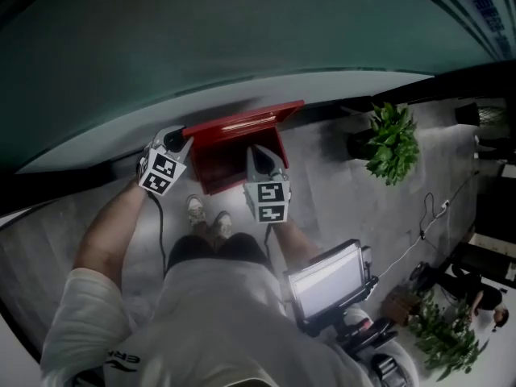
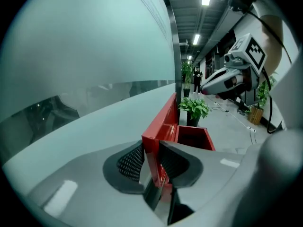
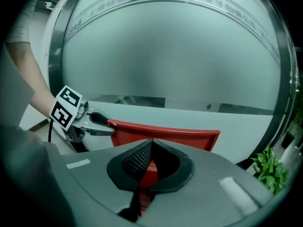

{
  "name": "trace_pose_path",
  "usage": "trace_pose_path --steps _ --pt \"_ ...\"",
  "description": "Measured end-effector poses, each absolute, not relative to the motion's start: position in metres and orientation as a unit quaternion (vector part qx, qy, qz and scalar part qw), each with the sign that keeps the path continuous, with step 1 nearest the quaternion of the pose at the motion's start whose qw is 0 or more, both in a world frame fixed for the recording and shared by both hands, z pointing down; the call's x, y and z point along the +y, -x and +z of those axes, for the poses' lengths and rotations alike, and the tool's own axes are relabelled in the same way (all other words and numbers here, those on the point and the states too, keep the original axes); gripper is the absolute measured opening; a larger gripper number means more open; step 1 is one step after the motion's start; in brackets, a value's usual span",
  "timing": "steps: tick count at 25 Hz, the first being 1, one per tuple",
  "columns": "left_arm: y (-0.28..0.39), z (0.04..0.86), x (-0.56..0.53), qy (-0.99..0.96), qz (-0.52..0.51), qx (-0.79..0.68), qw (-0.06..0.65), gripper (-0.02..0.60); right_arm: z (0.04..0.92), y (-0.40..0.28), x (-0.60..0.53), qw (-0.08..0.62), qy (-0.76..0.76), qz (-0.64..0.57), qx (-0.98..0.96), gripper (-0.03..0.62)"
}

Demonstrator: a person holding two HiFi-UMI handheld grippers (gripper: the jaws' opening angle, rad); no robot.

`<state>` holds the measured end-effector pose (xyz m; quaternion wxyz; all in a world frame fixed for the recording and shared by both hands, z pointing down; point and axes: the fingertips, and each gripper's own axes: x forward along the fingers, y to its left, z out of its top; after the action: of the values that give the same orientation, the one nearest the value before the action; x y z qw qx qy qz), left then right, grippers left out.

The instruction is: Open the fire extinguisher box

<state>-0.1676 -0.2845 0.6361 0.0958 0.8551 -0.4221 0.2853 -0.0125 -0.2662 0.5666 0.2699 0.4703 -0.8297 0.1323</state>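
Below frosted glass [image 2: 94, 41], left hand-held gripper [image 2: 152, 148] clamps the raised red lid [image 2: 165, 119].

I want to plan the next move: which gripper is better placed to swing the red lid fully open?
Left. The left gripper clamps the red lid at its end edge; the right gripper hangs shut before the box, apparently gripping nothing.
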Motion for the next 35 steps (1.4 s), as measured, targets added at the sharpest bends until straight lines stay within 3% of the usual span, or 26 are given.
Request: trace_pose_path --steps 17,35 --pt "0.201 0.66 -0.332 -0.788 0.216 -0.523 0.242 0.083 0.574 0.031 -0.293 0.286 -0.429 0.126 -0.847 0.012" --pt "0.214 0.666 -0.339 -0.746 0.201 -0.569 0.28 0.075 0.578 0.027 -0.304 0.284 -0.401 0.119 -0.863 0.012"
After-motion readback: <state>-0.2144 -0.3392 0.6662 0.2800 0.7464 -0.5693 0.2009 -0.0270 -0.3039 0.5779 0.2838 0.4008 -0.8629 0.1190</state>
